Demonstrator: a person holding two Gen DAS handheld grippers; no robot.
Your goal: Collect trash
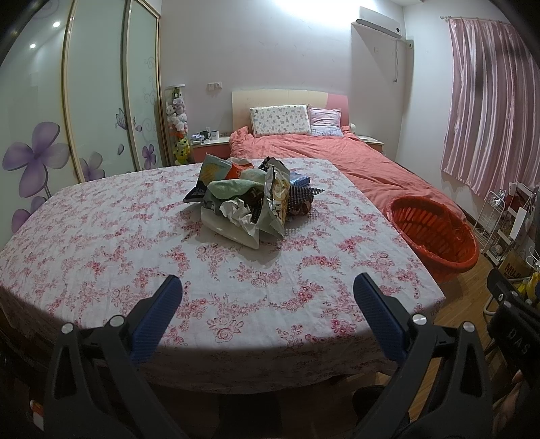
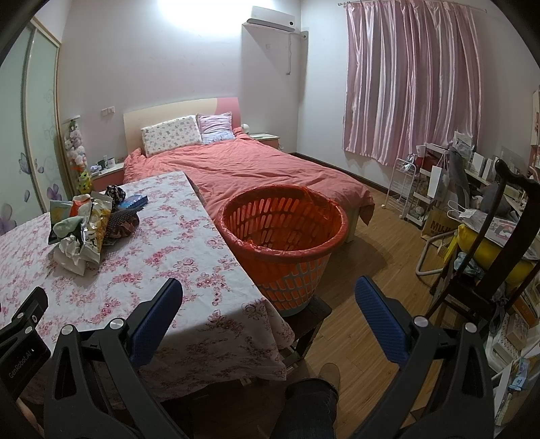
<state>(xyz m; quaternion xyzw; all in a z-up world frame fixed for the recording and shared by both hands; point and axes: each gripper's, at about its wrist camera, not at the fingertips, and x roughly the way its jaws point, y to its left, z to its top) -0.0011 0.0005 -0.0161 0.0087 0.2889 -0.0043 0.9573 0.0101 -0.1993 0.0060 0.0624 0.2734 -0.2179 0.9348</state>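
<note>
We see a bed with a rumpled coral duvet (image 2: 256, 169) and 2 pillows (image 2: 172, 134), pink satin curtains (image 2: 411, 84), a white wall air conditioner (image 2: 271, 16) and a floral-printed sliding wardrobe (image 1: 84, 101).

"GenRobot.AI" on left claw body (image 2: 20, 354), "DAS" on right claw body (image 1: 516, 341), "MUJI" on paper bag (image 2: 438, 226)

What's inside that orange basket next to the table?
The orange basket holds only a thin red liner bag over its rim; no trash is visible. Its near wall hides the very bottom.
</note>
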